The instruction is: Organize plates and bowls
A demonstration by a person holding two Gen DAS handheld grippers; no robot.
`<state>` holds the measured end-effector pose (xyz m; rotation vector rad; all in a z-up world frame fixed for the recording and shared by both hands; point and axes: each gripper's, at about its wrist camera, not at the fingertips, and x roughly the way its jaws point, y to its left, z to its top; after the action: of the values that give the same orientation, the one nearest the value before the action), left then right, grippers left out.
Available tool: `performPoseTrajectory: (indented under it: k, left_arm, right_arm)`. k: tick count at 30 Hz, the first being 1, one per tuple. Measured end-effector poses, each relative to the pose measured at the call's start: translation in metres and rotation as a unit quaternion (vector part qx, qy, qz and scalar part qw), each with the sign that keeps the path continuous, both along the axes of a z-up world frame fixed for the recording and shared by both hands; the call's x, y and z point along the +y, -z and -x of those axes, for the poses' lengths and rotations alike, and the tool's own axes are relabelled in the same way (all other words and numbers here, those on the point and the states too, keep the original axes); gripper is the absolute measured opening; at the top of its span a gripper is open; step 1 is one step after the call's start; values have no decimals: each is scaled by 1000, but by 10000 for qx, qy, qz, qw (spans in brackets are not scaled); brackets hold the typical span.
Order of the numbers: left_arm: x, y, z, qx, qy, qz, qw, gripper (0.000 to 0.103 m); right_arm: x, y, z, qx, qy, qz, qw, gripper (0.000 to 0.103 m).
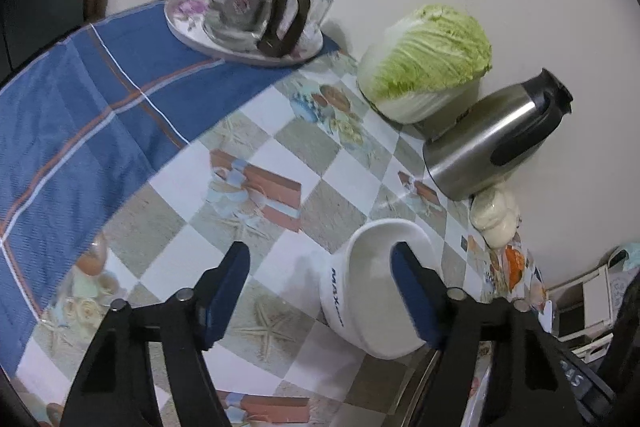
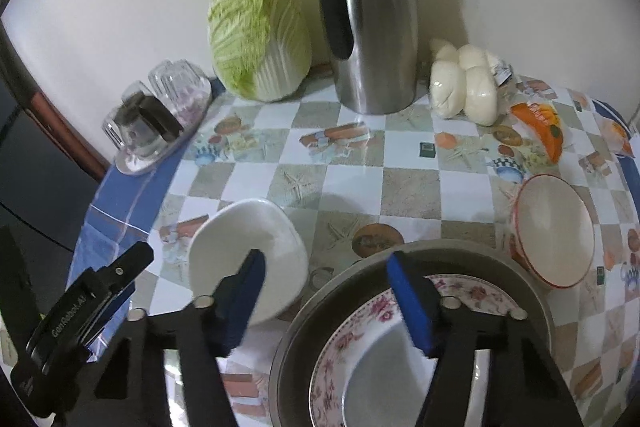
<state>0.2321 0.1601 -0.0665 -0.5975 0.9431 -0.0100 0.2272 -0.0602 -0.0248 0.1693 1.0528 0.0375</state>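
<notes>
A white bowl (image 1: 372,291) with dark lettering stands on the checked tablecloth. My left gripper (image 1: 320,291) is open; its right finger reaches into the bowl and its left finger stays outside. The same bowl (image 2: 248,255) shows in the right wrist view, with the left gripper's body at the lower left. My right gripper (image 2: 324,291) is open and empty above a metal basin (image 2: 500,267) that holds a floral plate (image 2: 360,331). A red-rimmed bowl (image 2: 556,231) stands to the basin's right.
A napa cabbage (image 2: 260,35), a steel jug (image 2: 372,19) and bagged white buns (image 2: 464,83) stand along the wall. A tray with glasses and a glass pot (image 1: 248,7) sits at the far left on a blue cloth (image 1: 80,99). An orange packet (image 2: 540,127) lies right.
</notes>
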Motion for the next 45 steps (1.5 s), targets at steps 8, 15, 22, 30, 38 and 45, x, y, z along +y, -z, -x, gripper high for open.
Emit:
performPoseTrajectory:
  k: [8,15,22,30,38,45]
  left_arm:
    - [-15,14,-12,113,306,144,9994,60]
    - [-27,29,-20,281,527,135,9981,35]
    - [-31,43,-24,450,590,146,9971,17]
    - [-28,37,-22,351,562,99,9978,17]
    - [-28,-3,-10,-126,608,-60,9980,17]
    - [-44,-53,13,-692,794,-223,9942,17]
  right_arm:
    - [20,25,-18,271,-175,245,9992,35]
    - [28,43,-29,437,-218,445,9978,22]
    - [33,57,-35,574,-284,455,9969,11]
    - [35,58,-32,590,-320,342,9972,11]
    - [30,26,-19,240,-341,107,9991,11]
    - [9,-27,10,-332,-259,-131,9990,11]
